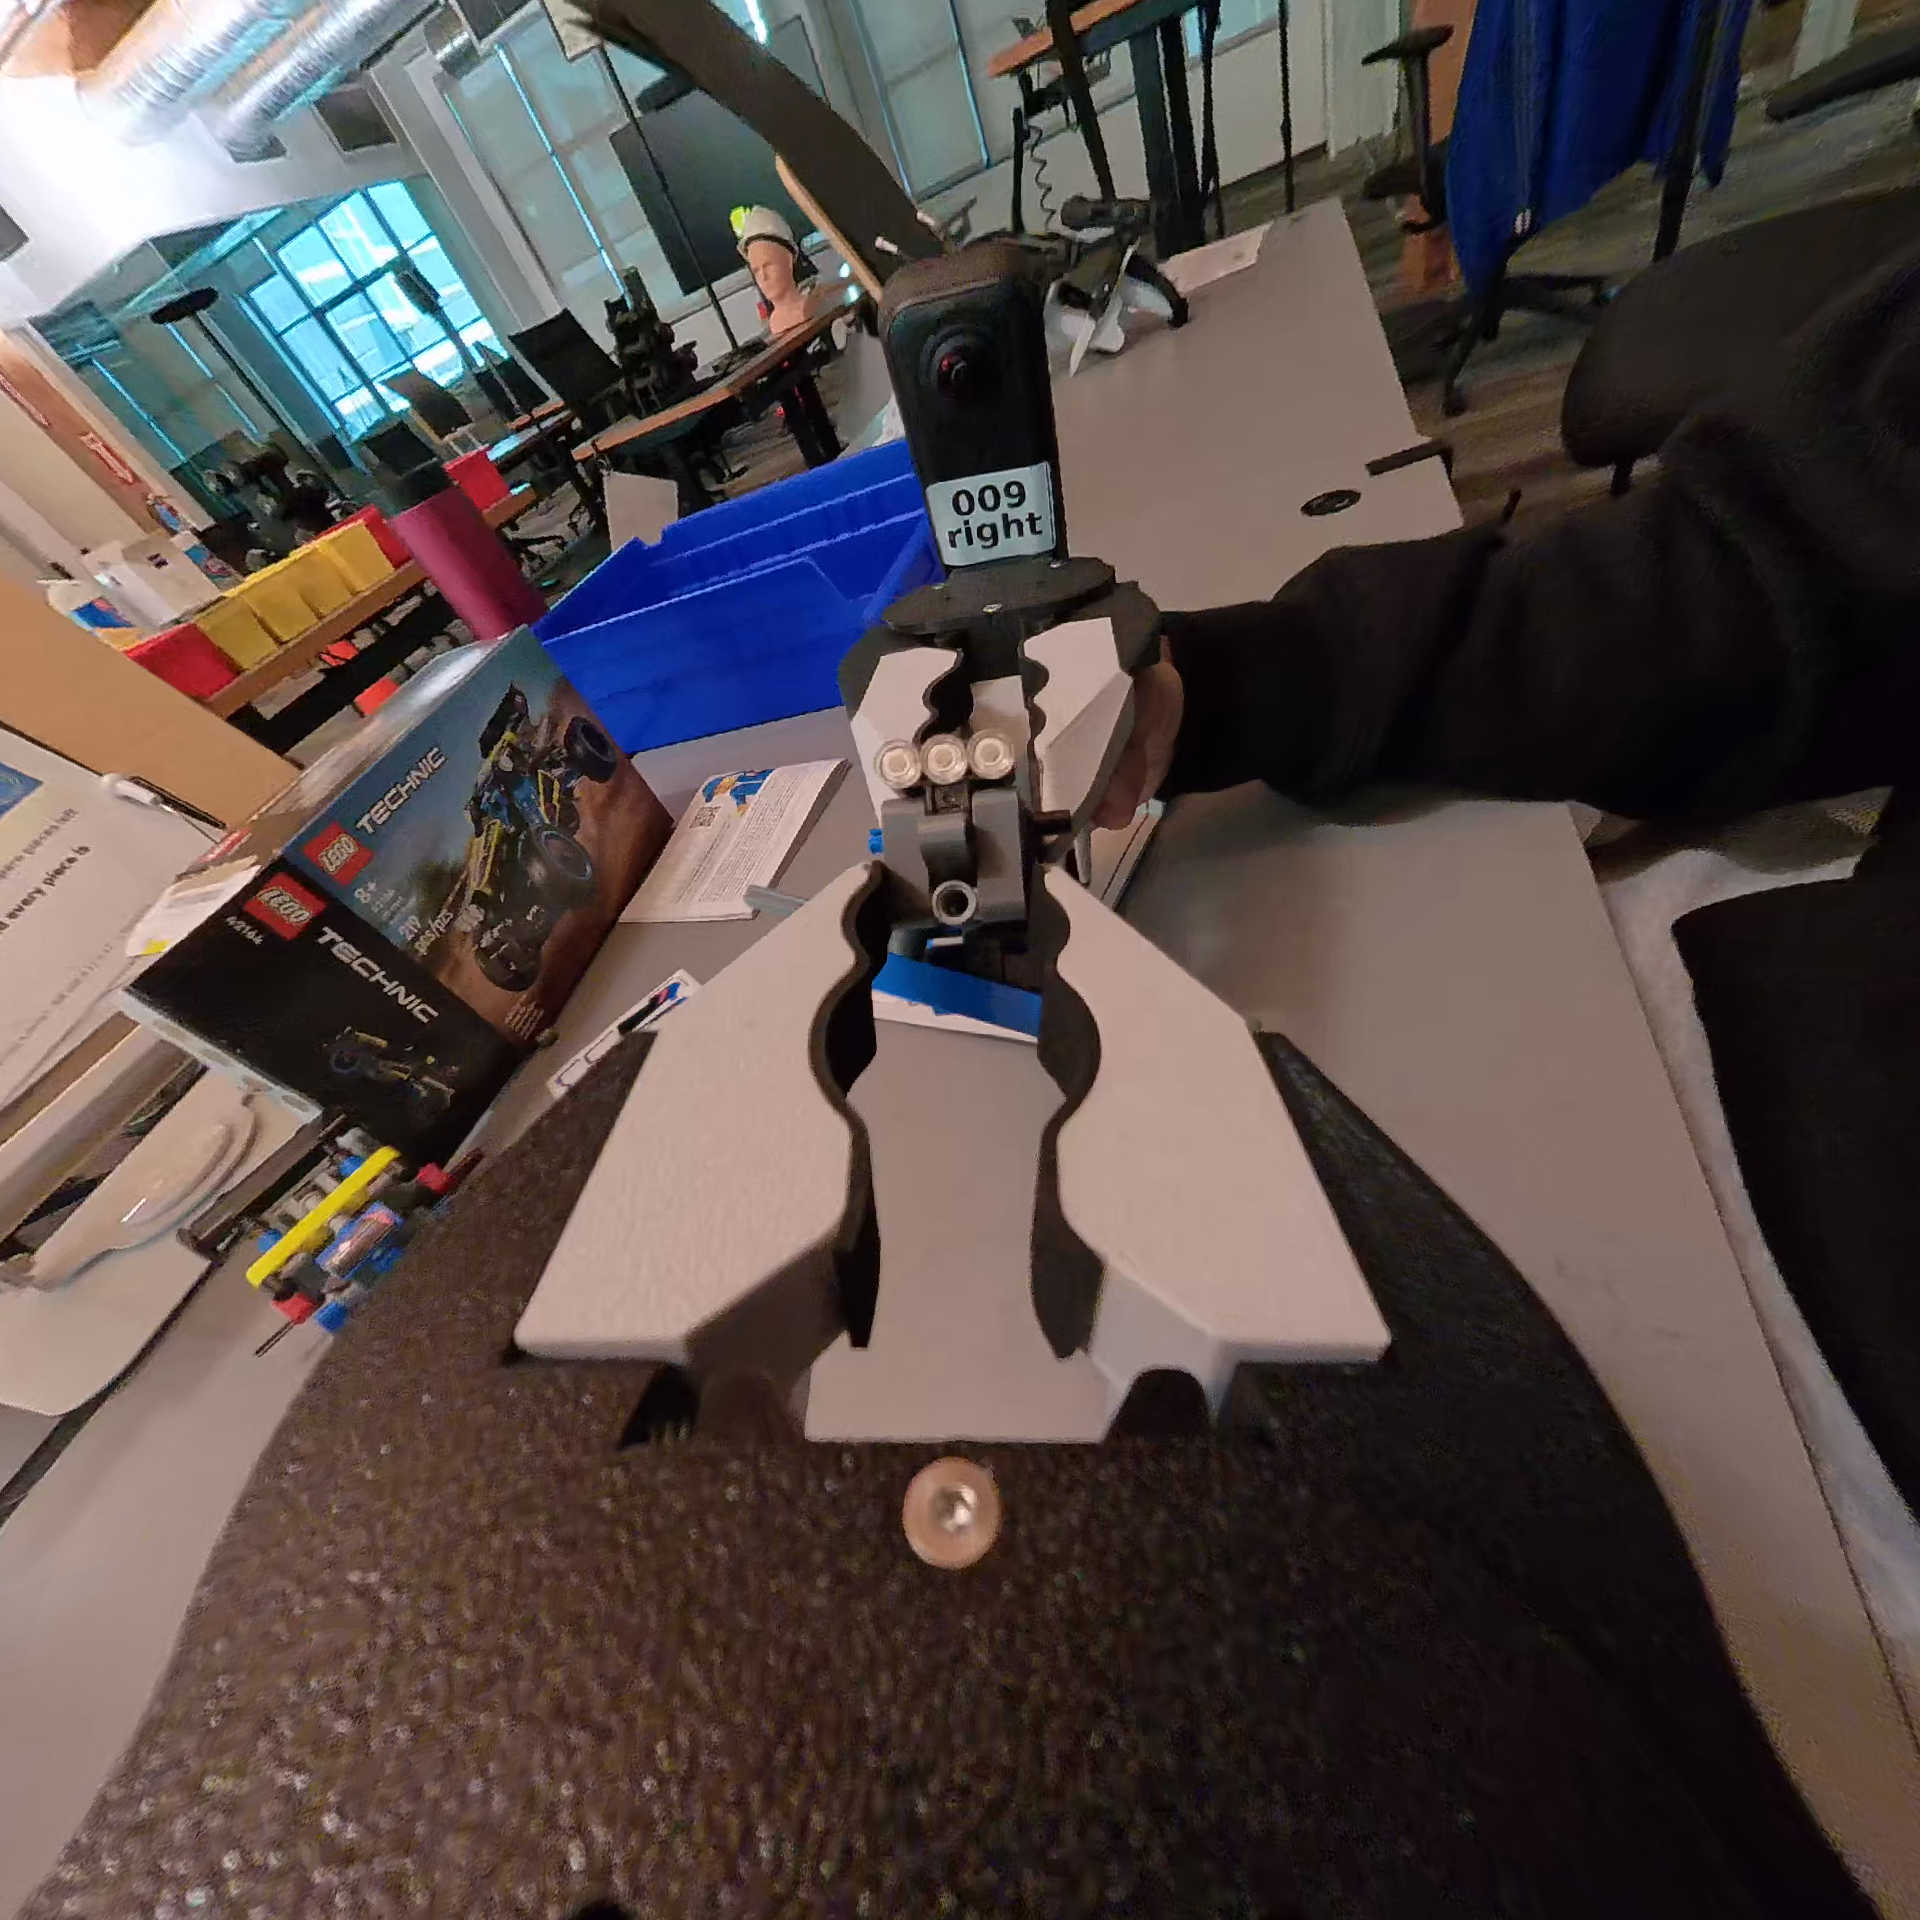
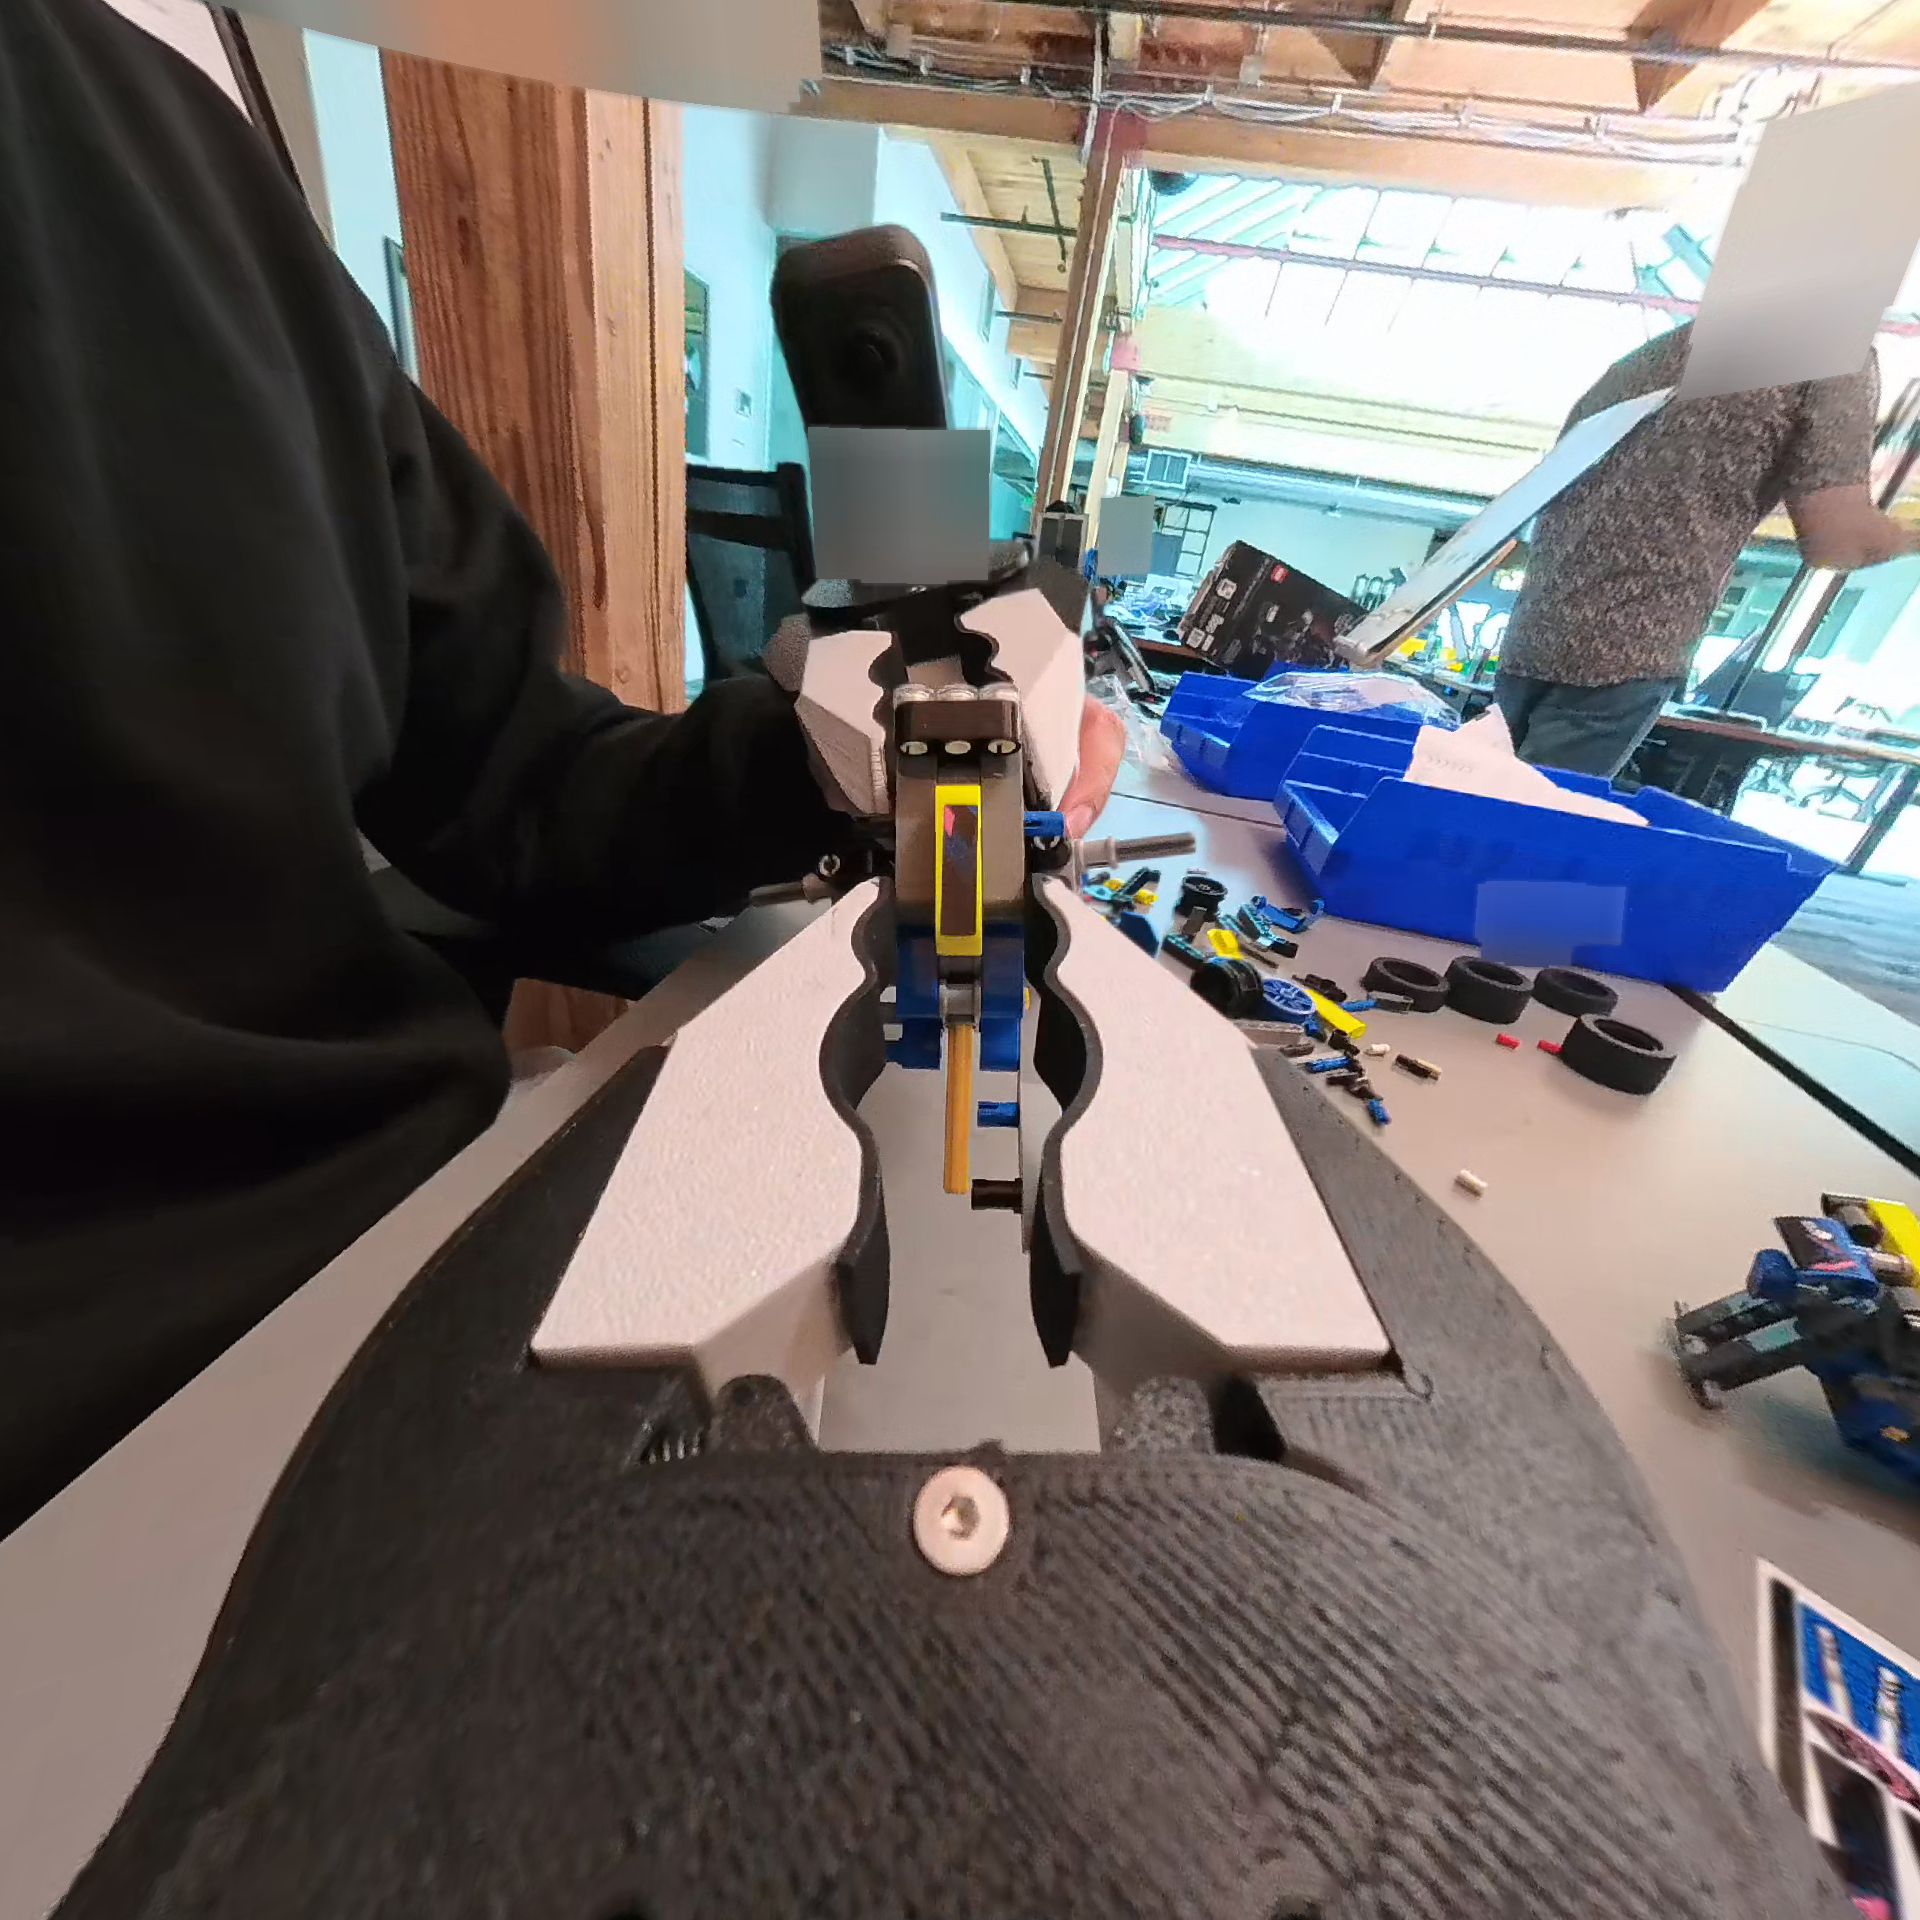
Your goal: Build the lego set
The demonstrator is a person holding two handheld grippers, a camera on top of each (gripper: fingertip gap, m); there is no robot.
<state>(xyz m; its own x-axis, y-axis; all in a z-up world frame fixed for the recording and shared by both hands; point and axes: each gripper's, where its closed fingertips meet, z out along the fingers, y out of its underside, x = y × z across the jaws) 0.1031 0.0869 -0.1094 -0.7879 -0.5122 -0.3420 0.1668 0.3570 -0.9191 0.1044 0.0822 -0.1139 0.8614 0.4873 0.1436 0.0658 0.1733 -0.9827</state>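
Both grippers clamp one brick model [image 2: 961, 873], grey w/ yellow strip and blue lower part, held above the grey table [image 2: 1558, 1174] between the two tools. The right gripper [image 2: 958, 904] presses its pads on the model's sides; the left gripper [image 1: 961, 894] grips the opposite grey end, pads touching too.

Counted in the right wrist view: 4 loose black tyres [image 2: 1486, 987], 2 blue bins [image 2: 1538, 842], 1 small half-built assembly [image 2: 1808, 1320] at right. The nearer bin holds white paper, the farther a clear bag. Approx. a dozen small loose pieces lie beside the tyres.

Left wrist view: 1 toy box [image 1: 416, 894], 1 booklet [image 1: 748, 831].
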